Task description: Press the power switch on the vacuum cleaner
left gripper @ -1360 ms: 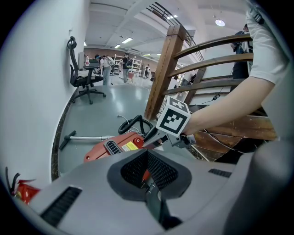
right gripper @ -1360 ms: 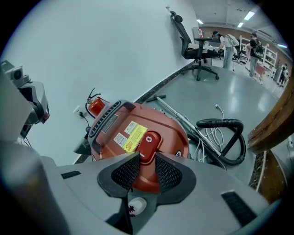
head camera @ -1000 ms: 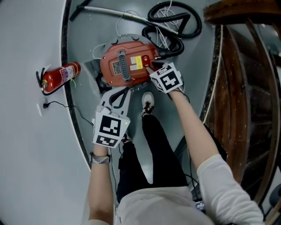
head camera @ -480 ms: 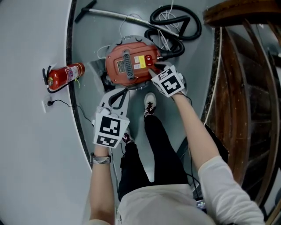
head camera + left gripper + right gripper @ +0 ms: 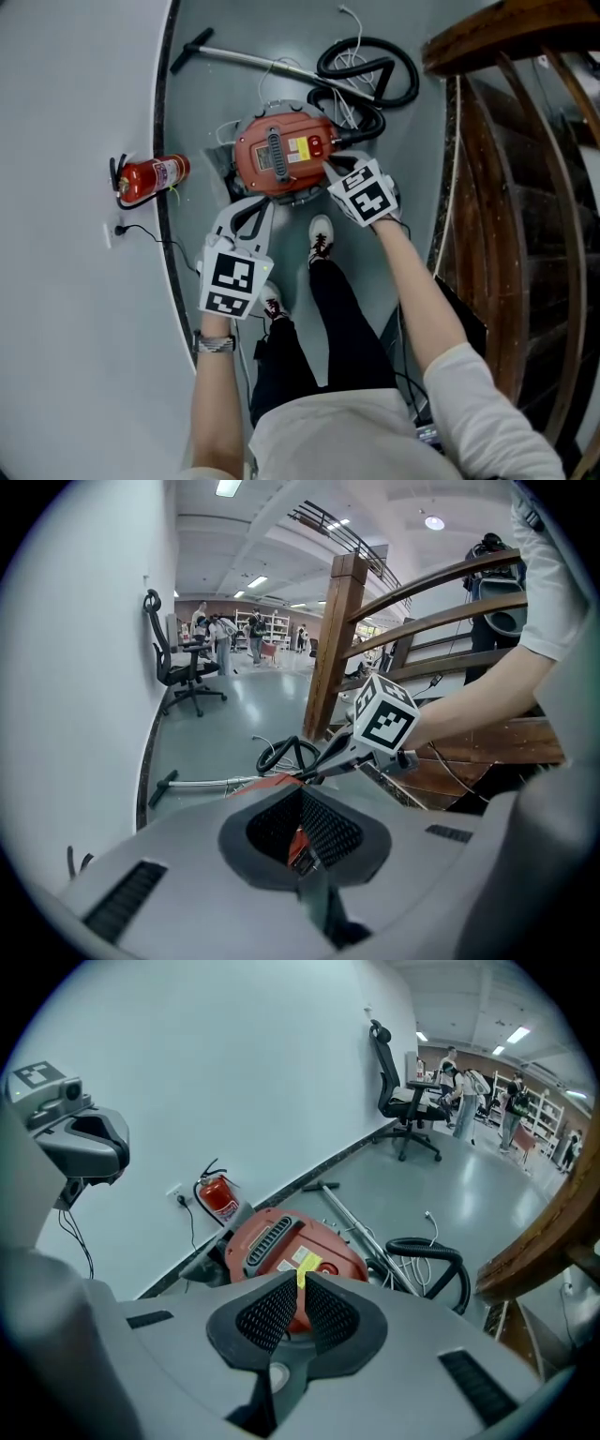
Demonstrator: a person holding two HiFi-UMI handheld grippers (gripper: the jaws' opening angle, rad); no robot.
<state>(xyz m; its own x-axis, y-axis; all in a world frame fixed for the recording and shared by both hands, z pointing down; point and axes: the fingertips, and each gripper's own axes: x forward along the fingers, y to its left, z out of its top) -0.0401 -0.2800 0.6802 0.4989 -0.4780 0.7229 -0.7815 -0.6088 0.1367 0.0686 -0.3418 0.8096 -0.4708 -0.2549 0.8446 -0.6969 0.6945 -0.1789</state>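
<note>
Lately closing, the right gripper (image 5: 330, 169) has its jaws nearly together with nothing between them. It hangs at the four o'clock edge of the red vacuum cleaner (image 5: 277, 150), near the power switch (image 5: 317, 145). The print on the yellow label (image 5: 300, 148) is too small to read. At six o'clock the left gripper (image 5: 255, 202) is clenched and empty. A fire extinguisher (image 5: 150, 178) lies at nine o'clock.

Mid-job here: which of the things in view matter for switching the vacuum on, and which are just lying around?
For the job:
- vacuum cleaner
- its red power switch

Just lying about:
- fire extinguisher by the wall
- coiled hose
- wand
- office chair
</note>
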